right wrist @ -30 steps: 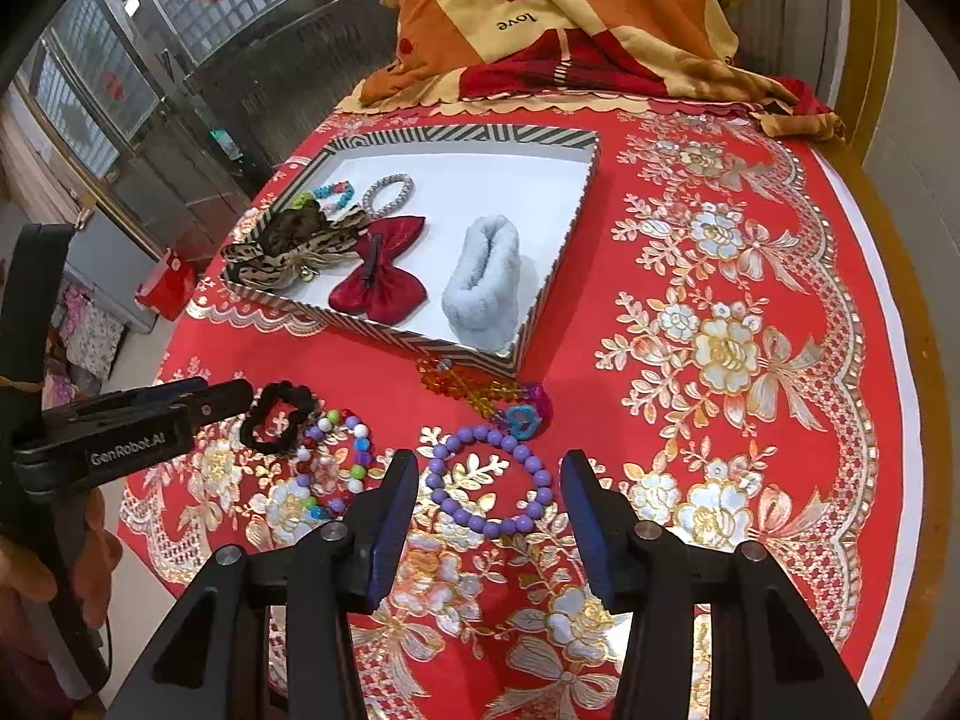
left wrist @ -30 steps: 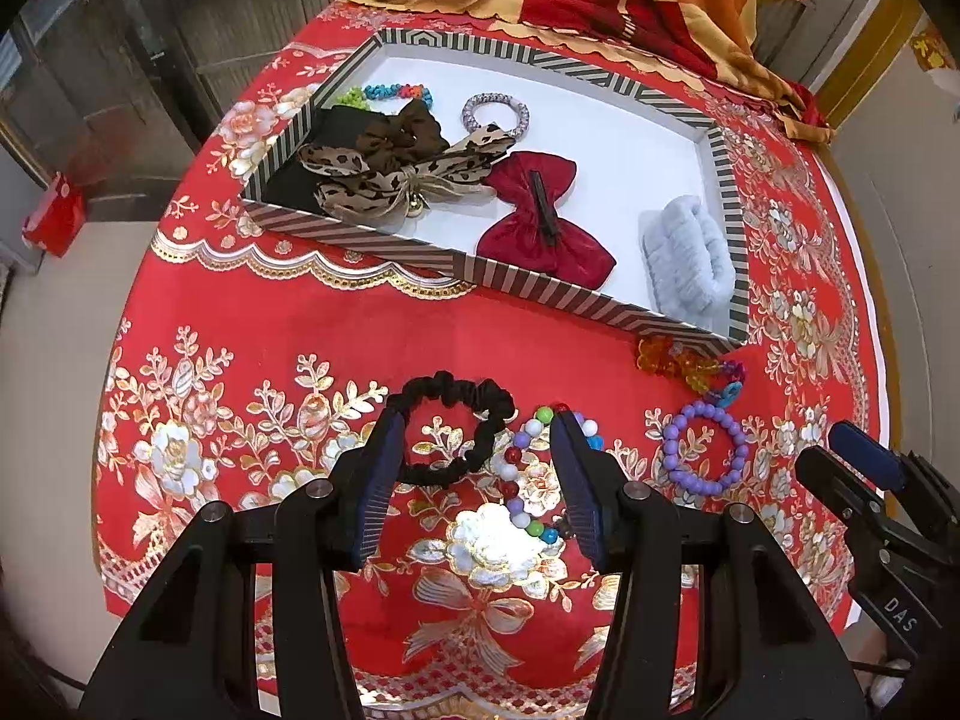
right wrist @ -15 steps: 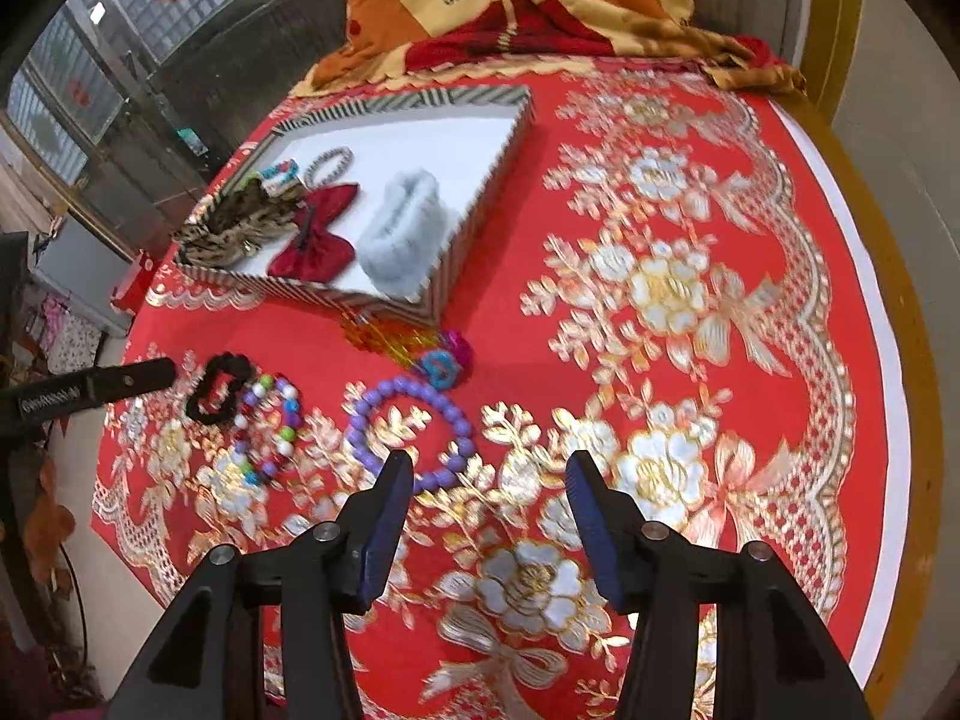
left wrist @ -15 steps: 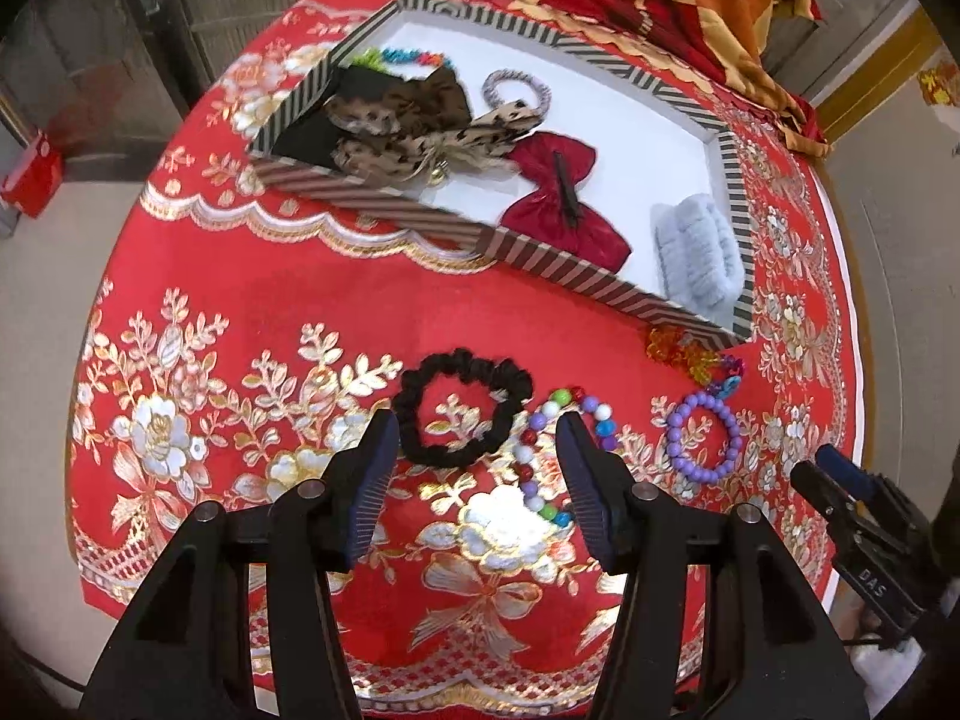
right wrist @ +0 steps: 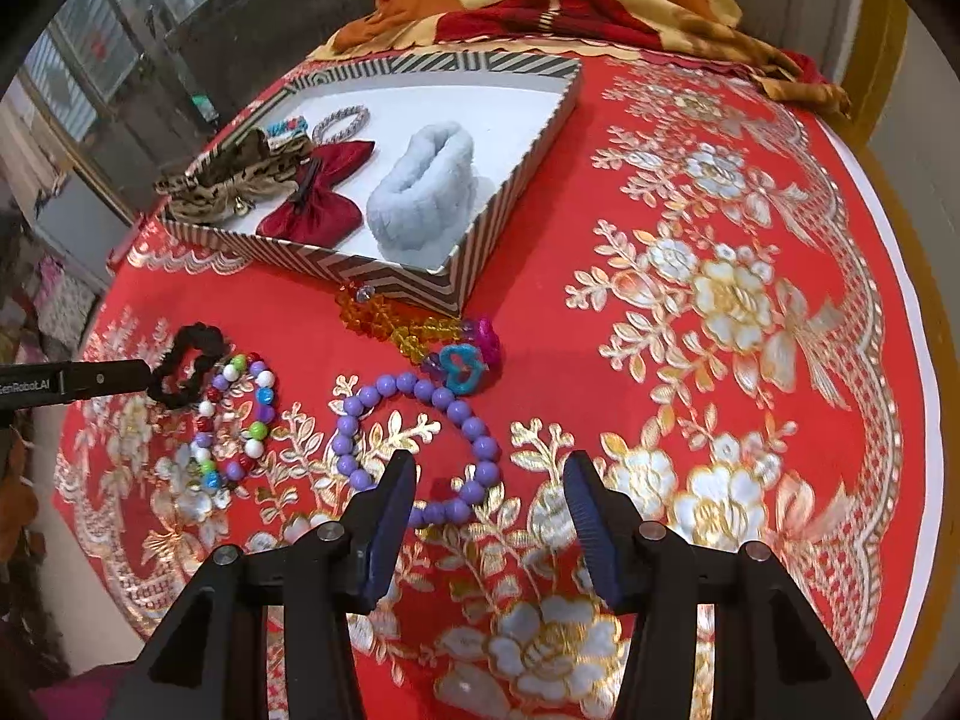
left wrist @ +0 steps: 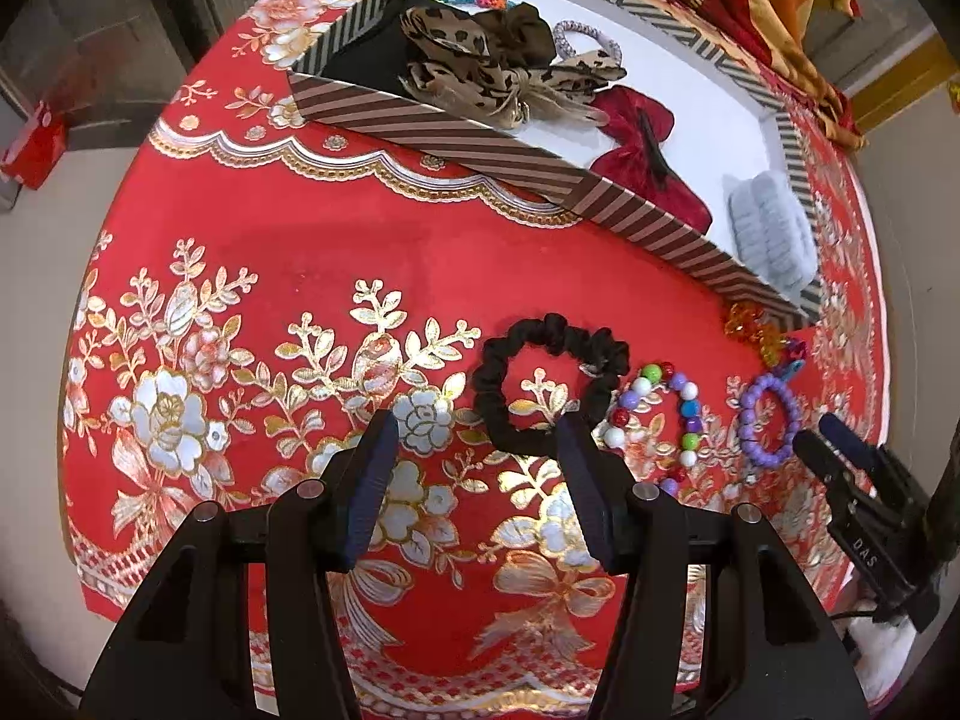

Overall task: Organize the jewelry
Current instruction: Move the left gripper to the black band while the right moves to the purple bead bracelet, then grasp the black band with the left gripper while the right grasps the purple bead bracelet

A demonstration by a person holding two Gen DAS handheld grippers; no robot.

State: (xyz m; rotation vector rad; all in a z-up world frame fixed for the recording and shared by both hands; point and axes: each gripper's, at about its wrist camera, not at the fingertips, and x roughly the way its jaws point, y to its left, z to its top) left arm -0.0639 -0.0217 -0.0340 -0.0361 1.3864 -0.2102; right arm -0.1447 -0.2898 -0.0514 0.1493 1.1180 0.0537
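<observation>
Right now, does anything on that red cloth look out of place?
Yes. Four pieces lie loose outside the striped tray: a black scrunchie, a multicolored bead bracelet, a purple bead bracelet, and an orange bead strand against the tray's corner. Nothing looks broken or spilled.

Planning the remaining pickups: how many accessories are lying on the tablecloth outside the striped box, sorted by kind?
Fabric scrunchies: 1, the black scrunchie
Round-bead bracelets: 2, the multicoloured bracelet and the purple bracelet
Faceted bead strands: 1, the orange strand with pink and blue charms, touching the striped box
Total: 4
</observation>
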